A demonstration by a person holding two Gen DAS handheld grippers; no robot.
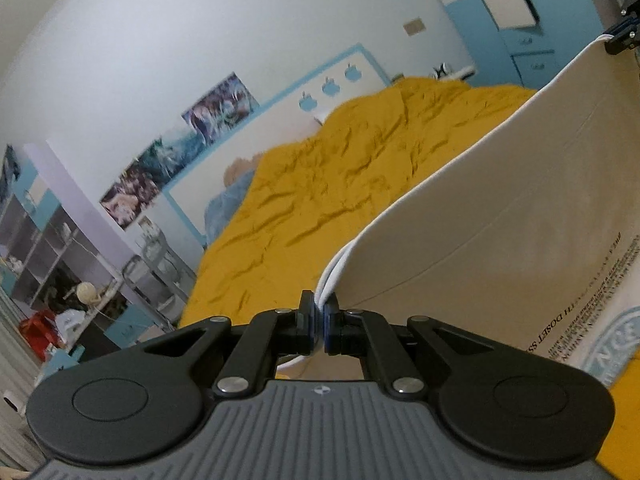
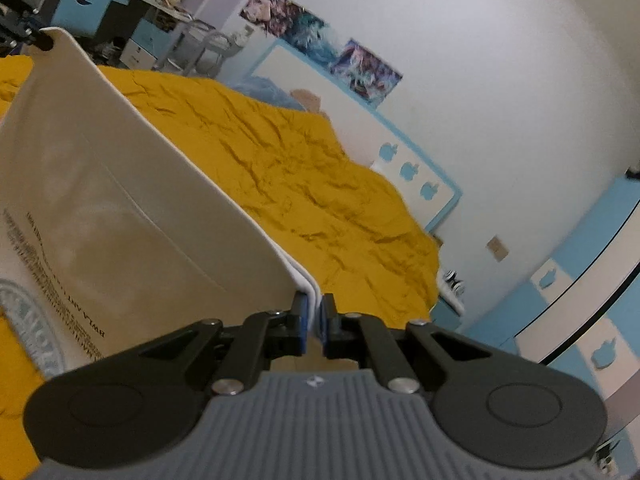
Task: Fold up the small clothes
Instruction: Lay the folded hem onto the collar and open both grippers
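Observation:
A cream-white garment (image 1: 500,200) with black print and a pale blue round emblem hangs stretched between my two grippers above a yellow bedspread (image 1: 320,184). My left gripper (image 1: 319,312) is shut on one corner of its folded edge. My right gripper (image 2: 315,312) is shut on the other corner of the garment (image 2: 100,208). The right gripper shows at the top right of the left wrist view (image 1: 624,36). The left gripper shows at the top left of the right wrist view (image 2: 20,28). The garment's lower part drops out of view.
The wrinkled yellow bedspread (image 2: 300,176) covers the bed below. A white and blue headboard (image 2: 360,120) and posters (image 2: 320,44) are on the wall behind. Shelves and a cluttered desk (image 1: 60,272) stand at one side, blue and white cabinets (image 2: 580,280) at the other.

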